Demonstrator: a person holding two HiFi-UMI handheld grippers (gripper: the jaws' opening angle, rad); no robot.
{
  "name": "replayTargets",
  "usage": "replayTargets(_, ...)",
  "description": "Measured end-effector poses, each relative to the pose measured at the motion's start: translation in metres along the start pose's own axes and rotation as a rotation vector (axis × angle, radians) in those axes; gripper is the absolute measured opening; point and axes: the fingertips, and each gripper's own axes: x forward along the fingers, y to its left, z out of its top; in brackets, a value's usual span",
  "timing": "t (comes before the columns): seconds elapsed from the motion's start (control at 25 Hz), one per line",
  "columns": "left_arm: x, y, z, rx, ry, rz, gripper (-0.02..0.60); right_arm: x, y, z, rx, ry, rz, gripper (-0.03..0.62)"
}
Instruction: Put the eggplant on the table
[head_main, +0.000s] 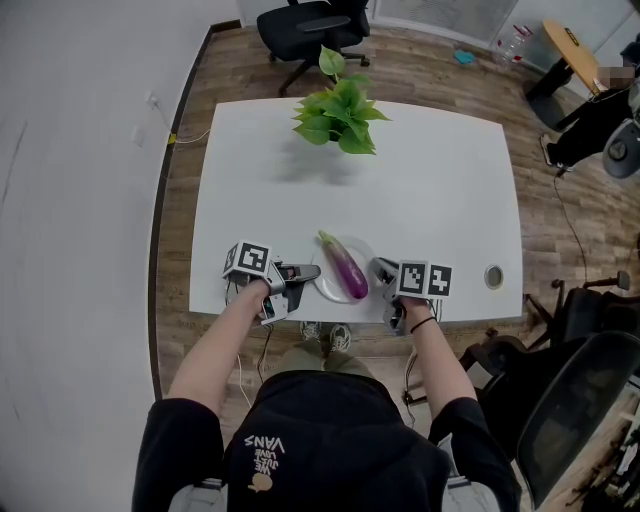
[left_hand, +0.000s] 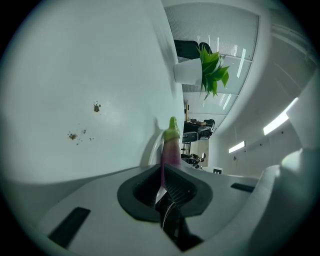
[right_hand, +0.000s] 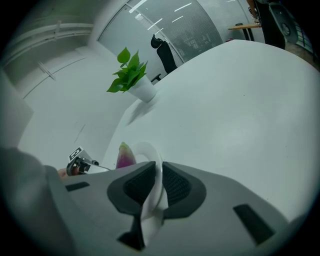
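A purple eggplant (head_main: 346, 269) with a green stem lies on a small white plate (head_main: 326, 289) at the front edge of the white table (head_main: 430, 200). My left gripper (head_main: 312, 271) is at the plate's left rim and shut on it; in the left gripper view a thin white edge sits between the pads, with the eggplant (left_hand: 171, 145) just beyond. My right gripper (head_main: 377, 267) is shut on the plate's right rim (right_hand: 151, 150), and the eggplant's tip (right_hand: 124, 155) shows behind the rim. In that view the left gripper (right_hand: 80, 162) faces it across the plate.
A potted green plant (head_main: 338, 110) stands at the table's far middle. A round cable grommet (head_main: 493, 276) sits in the front right corner. Office chairs stand beyond the far edge (head_main: 310, 30) and to my right (head_main: 585, 390).
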Motion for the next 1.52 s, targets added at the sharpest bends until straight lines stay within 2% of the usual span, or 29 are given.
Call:
replayTargets(0.12,0.001,-0.002,0.001,0.005,0.002,-0.001,0.029,-0.002,0.0,0.002,0.022,-0.014,0.018,0.043)
replayTargets(0.28,0.002,-0.002,0.001,0.009,0.001,-0.003,0.029,-0.006,0.0,0.007,0.02,-0.029,0.021,0.086)
replayTargets(1.04,0.005,-0.014,0.0,0.021,-0.004,-0.028,0.029,-0.021,0.008,0.016,-0.056,-0.076,0.007,0.086)
replayTargets(1.32,0.003,-0.038,0.003,0.144,-0.068,-0.074,0.029,-0.026,0.02,0.015,-0.109,-0.093,0.023,0.069)
replayTargets(1.44,0.001,-0.056,0.003,0.253,-0.123,-0.099,0.028,-0.03,0.024,0.016,-0.137,-0.118,0.03,0.05)
replayTargets(1.52,-0.002,-0.066,0.005,0.366,-0.174,-0.095,0.026,-0.034,0.03,0.02,-0.165,-0.148,0.038,0.04)
